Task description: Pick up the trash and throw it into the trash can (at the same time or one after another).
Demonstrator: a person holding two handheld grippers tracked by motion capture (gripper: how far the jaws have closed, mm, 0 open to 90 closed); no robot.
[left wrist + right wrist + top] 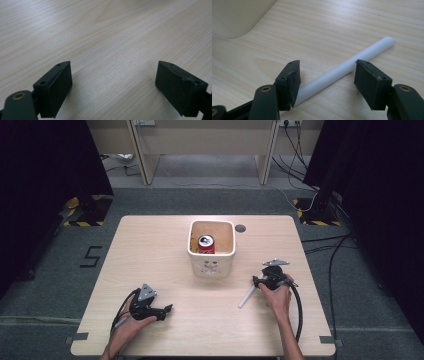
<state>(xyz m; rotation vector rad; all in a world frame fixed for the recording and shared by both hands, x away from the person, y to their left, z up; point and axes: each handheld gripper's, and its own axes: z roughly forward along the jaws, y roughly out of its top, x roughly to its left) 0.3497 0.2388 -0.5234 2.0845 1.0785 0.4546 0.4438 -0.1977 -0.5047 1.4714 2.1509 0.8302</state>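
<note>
From the high view, a pale wooden table (165, 250) carries a cream square bin (212, 262) near its middle, and a red drink can (206, 244) stands upright inside that bin. A small dark round spot (240, 228) sits on the tabletop just beside the bin's far right corner. The left gripper (167, 308) lies low over the near left part of the table, held in the person's left hand (131, 319), well apart from the bin. The right gripper (255, 281) is held in the right hand (278, 295) at the near right, its tips down at one end of a white tube (246, 297) that lies flat on the wood, slanting toward the person. In the left gripper view, the left gripper (113, 75) has its two black jaws spread wide with bare wood grain between them, released and grasping nothing. In the right gripper view, the right gripper (327, 75) straddles the white tube (347, 67); the jaws stand apart on either side of it, the tube running diagonally between them and lying on the table, close to both pads but not clenched. The rounded cream wall of the bin (237, 17) rises at the upper left of that view.
</note>
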